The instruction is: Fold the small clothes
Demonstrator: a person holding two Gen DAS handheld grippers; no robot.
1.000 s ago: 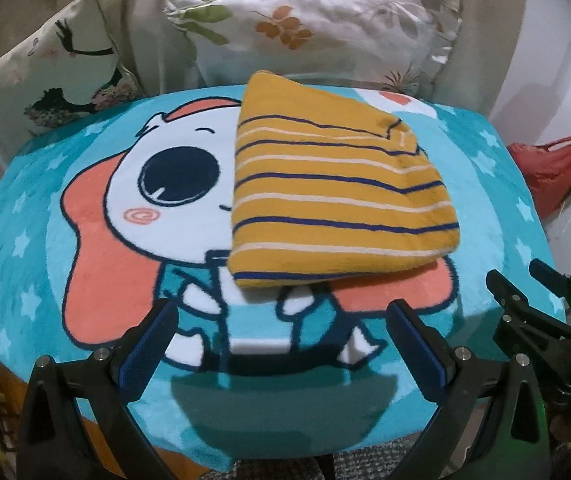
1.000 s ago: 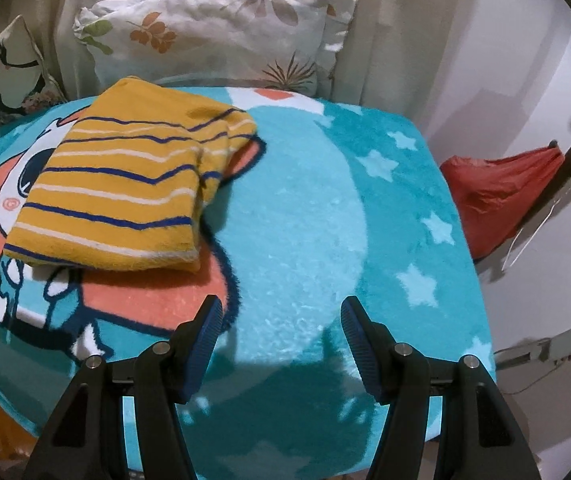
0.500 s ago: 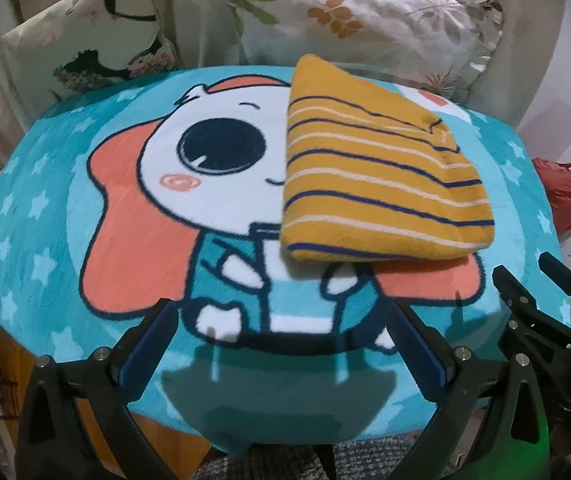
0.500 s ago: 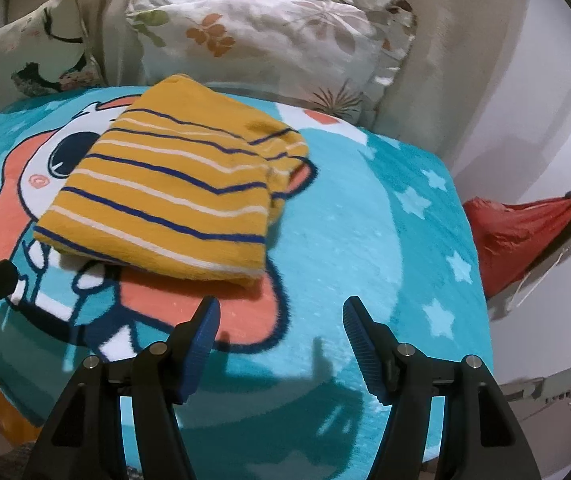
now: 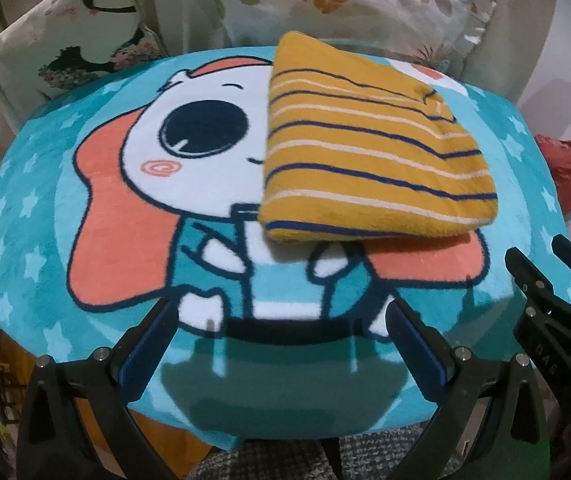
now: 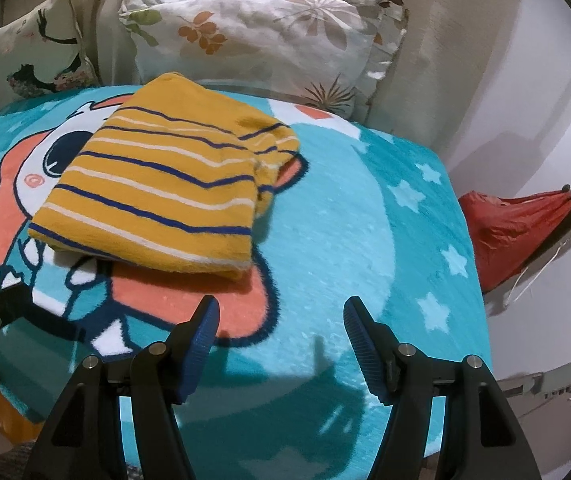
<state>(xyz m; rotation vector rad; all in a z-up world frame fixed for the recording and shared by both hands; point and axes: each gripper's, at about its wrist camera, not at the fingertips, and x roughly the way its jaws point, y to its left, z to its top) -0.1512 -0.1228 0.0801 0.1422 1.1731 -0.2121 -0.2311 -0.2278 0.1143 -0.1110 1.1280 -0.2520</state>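
A small yellow garment with blue and white stripes lies folded into a rectangle on a turquoise cartoon blanket. It also shows in the right wrist view, left of centre. My left gripper is open and empty, held back above the blanket's near edge. My right gripper is open and empty, just short of the garment's near right corner. The right gripper also shows at the right edge of the left wrist view.
Two printed pillows lean against the curtain behind the blanket. A red bag hangs beside the blanket's right edge. The floor shows below the near edge.
Both grippers have pulled back and up from the garment, and the views have swung a little. The folded garment has not moved. Both stay open.
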